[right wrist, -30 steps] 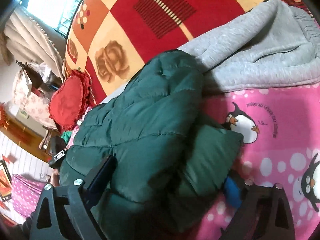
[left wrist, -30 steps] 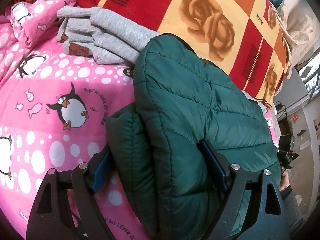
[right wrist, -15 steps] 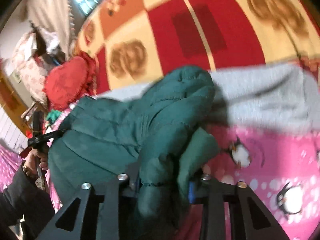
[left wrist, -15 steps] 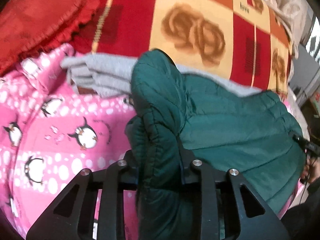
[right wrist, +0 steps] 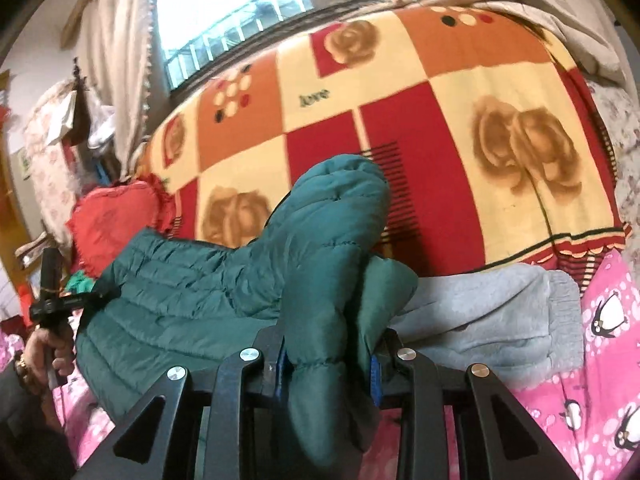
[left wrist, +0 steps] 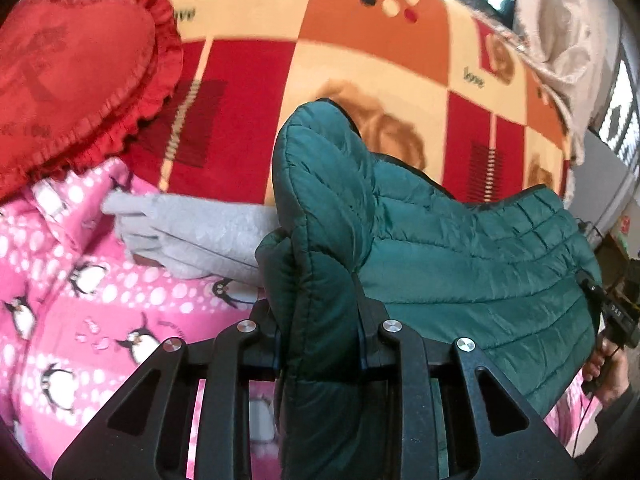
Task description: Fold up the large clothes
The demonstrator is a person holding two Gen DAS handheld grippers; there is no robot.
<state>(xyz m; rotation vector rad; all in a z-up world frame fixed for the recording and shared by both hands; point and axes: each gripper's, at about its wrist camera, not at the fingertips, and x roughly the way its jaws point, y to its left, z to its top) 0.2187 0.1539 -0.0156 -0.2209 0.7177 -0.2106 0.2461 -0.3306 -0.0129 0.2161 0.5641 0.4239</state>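
Left wrist cam: left gripper (left wrist: 320,344) is pinched tight on a bunched fold of the green puffer jacket (left wrist: 460,256), lifted off the pink penguin blanket (left wrist: 80,304). 1 grey sweatshirt (left wrist: 192,236) behind it, partly hidden.

Right wrist cam: right gripper (right wrist: 328,360) clamped on another fold of the jacket (right wrist: 192,296), w/ the rose blanket (right wrist: 420,92) at the bed's far edge. Fingertips buried in fabric. 1 red heart pillow (right wrist: 116,220).

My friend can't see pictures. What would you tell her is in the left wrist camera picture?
The left gripper is shut on a puffy dark green quilted jacket, lifting its edge. Folded grey sweatpants lie behind it on a pink penguin blanket, with a red heart-shaped cushion farther back.
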